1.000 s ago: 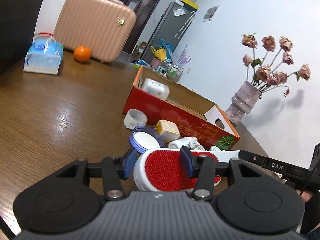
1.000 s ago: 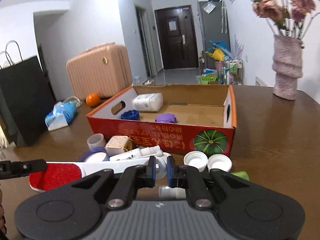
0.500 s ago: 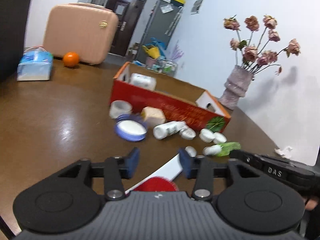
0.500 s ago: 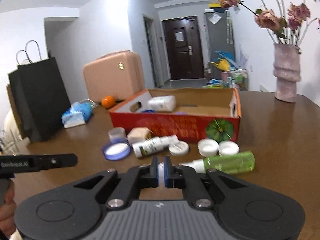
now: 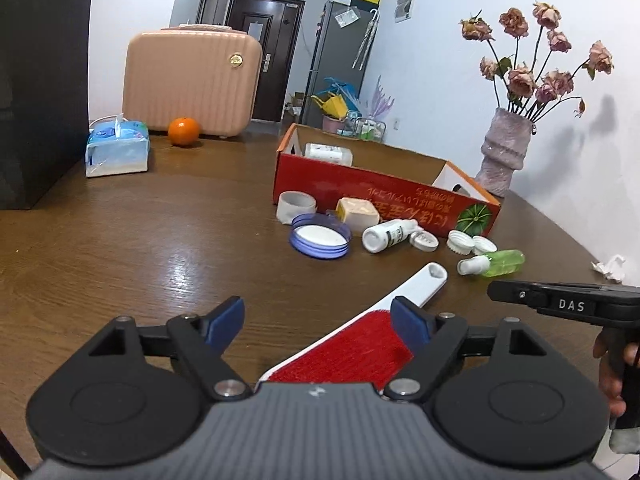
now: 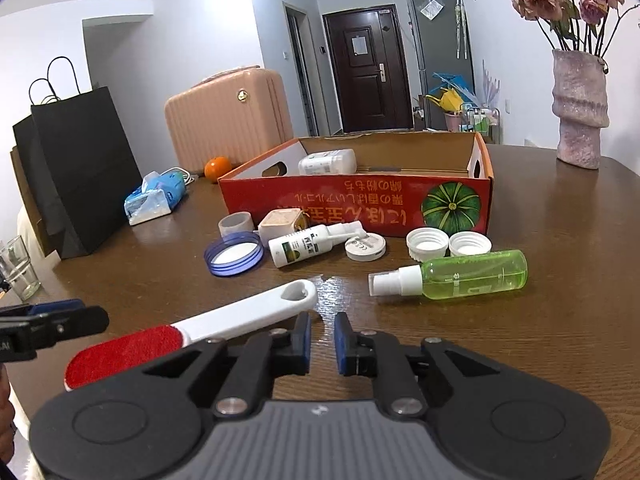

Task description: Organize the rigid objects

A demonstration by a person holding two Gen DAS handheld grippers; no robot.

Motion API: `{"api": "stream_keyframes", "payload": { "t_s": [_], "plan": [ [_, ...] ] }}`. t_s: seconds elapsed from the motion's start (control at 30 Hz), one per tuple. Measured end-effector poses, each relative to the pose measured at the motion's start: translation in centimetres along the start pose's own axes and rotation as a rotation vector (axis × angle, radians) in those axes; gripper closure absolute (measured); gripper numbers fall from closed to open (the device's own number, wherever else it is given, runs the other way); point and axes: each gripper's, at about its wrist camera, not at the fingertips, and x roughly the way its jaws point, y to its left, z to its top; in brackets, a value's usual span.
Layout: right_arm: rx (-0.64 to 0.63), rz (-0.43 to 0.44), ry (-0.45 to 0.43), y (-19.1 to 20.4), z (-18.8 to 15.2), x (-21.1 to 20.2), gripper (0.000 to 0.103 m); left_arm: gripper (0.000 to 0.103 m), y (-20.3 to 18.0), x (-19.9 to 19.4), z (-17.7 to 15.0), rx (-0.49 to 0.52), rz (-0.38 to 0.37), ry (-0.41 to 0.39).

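A white-handled lint brush with a red pad (image 5: 360, 344) (image 6: 192, 330) lies flat on the table at the near edge. My left gripper (image 5: 318, 318) is open and empty, its right finger over the red pad. My right gripper (image 6: 322, 340) is open a narrow gap, empty, just right of the brush handle. A red cardboard box (image 5: 384, 196) (image 6: 360, 200) holds a white bottle (image 6: 328, 162). In front of it lie a blue lid (image 6: 234, 254), a white spray bottle (image 6: 312, 242), white caps (image 6: 448, 244) and a green spray bottle (image 6: 460, 276).
A black paper bag (image 6: 76, 168), a tissue pack (image 5: 118, 154), an orange (image 5: 183, 131) and a pink suitcase (image 5: 192, 84) stand at the back left. A vase of dried roses (image 5: 506, 152) is at the back right. A drinking glass (image 6: 16, 268) stands at the left edge.
Both grippers have let go of the brush and pulled back toward me. The left jaws opened wide, the right jaws opened slightly. The brush now lies on the table.
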Motion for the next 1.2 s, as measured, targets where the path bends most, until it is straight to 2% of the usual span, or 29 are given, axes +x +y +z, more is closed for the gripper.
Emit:
{"api": "stream_keyframes", "payload": {
  "t_s": [0.4,0.53,0.63,0.77,0.83,0.93,0.97,1.07,1.13,1.2],
  "plan": [
    [-0.007,-0.003,0.011,-0.2,0.3,0.5,0.086,0.019,1.2,-1.3,-0.4,-0.009,0.042,-0.002],
    [-0.011,0.007,-0.005,-0.5,1.9,0.8,0.086,0.019,2.0,-2.1,-0.5,-0.065,0.012,0.002],
    [-0.013,0.018,0.000,-0.8,3.1,1.6,0.086,0.021,2.3,-1.2,-0.7,-0.102,-0.006,0.035],
    [-0.004,0.042,0.031,-0.9,4.3,3.8,0.086,0.031,3.1,0.1,-0.8,-0.177,-0.014,0.116],
    [-0.004,0.089,0.076,-0.6,4.7,5.0,0.086,0.031,4.0,-0.2,-0.9,-0.230,-0.044,0.141],
    [-0.061,0.124,0.115,0.4,5.0,6.4,0.086,0.030,4.7,-0.6,-1.2,-0.258,-0.058,0.173],
    [-0.076,0.116,0.130,0.6,5.0,7.0,0.086,0.031,4.6,-0.5,-1.4,-0.251,-0.050,0.199],
    [-0.119,0.045,0.169,0.9,4.6,8.3,0.087,0.031,4.1,-0.9,-1.8,-0.206,-0.047,0.199],
    [-0.125,0.045,0.169,0.8,4.1,8.0,0.088,0.036,4.2,-1.0,-1.8,-0.211,-0.043,0.176],
    [-0.113,0.047,0.173,0.6,3.7,7.6,0.091,0.056,4.6,-0.8,-1.5,-0.224,-0.057,0.146]
  ]
}}
